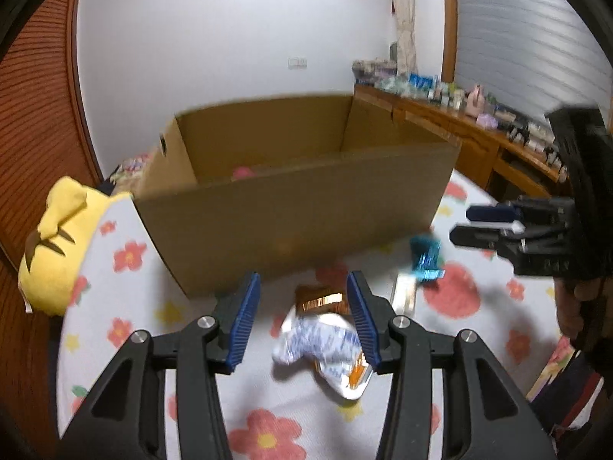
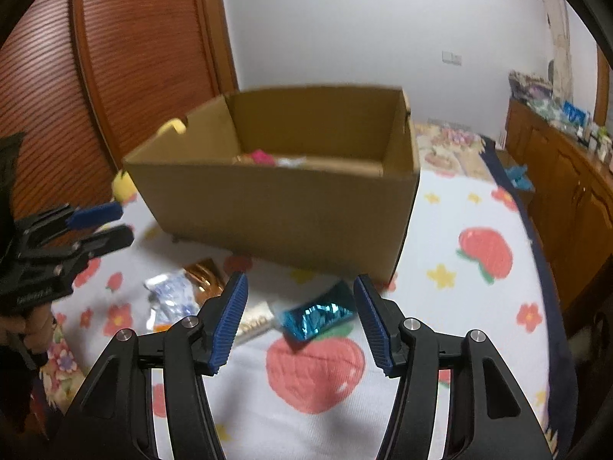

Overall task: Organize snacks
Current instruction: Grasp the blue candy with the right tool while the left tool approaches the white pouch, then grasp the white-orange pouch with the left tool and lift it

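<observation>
An open cardboard box (image 1: 291, 214) (image 2: 283, 207) stands on a flowered bedsheet and holds a pink snack (image 2: 260, 156) and others. In front of it lie a white and blue packet (image 1: 325, 345) (image 2: 172, 295), a copper foil packet (image 1: 318, 299) (image 2: 205, 272), a pale bar (image 1: 404, 293) (image 2: 254, 322) and a shiny blue packet (image 1: 425, 258) (image 2: 316, 316). My left gripper (image 1: 304, 322) is open above the white and blue packet. My right gripper (image 2: 300, 322) is open above the shiny blue packet, and also shows in the left wrist view (image 1: 463, 226).
A yellow plush toy (image 1: 61, 245) lies left of the box. A wooden cabinet (image 2: 567, 199) with several small items runs along the right. A wooden slatted door (image 2: 126, 57) is behind the box. The bedsheet (image 2: 479, 306) reaches right of the box.
</observation>
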A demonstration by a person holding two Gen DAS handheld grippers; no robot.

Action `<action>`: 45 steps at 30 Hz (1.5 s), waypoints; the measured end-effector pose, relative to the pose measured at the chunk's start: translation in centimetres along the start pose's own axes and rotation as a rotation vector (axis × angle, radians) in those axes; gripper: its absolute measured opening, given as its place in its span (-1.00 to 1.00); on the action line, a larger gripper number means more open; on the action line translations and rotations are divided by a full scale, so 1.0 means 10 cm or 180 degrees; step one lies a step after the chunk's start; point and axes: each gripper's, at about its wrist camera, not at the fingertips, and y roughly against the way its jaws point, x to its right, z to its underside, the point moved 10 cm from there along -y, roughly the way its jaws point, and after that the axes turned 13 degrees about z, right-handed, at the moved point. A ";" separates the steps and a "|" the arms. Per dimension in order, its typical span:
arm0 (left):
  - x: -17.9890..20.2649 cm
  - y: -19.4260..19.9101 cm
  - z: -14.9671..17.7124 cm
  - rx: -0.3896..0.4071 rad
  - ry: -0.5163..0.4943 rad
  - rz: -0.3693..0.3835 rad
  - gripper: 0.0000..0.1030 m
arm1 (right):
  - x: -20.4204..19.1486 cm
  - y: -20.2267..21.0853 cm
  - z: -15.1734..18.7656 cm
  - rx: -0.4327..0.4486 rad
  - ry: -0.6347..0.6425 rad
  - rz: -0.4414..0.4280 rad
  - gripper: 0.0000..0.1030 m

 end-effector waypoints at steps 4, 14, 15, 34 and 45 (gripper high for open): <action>0.02 -0.14 0.15 -0.0085 0.0081 0.0037 -0.09 | 0.03 -0.24 0.11 -0.0155 -0.0018 0.0064 0.14; 0.10 -0.33 0.28 -0.0136 0.0230 0.0116 -0.09 | 0.08 -0.62 0.26 -0.0403 -0.0076 0.0232 0.11; 0.11 -0.34 0.28 -0.0122 0.0247 0.0152 -0.09 | 0.09 -0.62 0.28 -0.0407 -0.0053 0.0254 0.10; 0.10 -0.49 0.37 -0.0296 0.0284 -0.0076 0.00 | 0.13 -0.24 0.58 -0.0231 0.0111 0.0275 -0.60; -0.05 -0.41 0.50 -0.0440 0.0235 -0.0180 0.05 | 0.14 -0.23 0.63 -0.0204 0.0130 0.0316 -0.59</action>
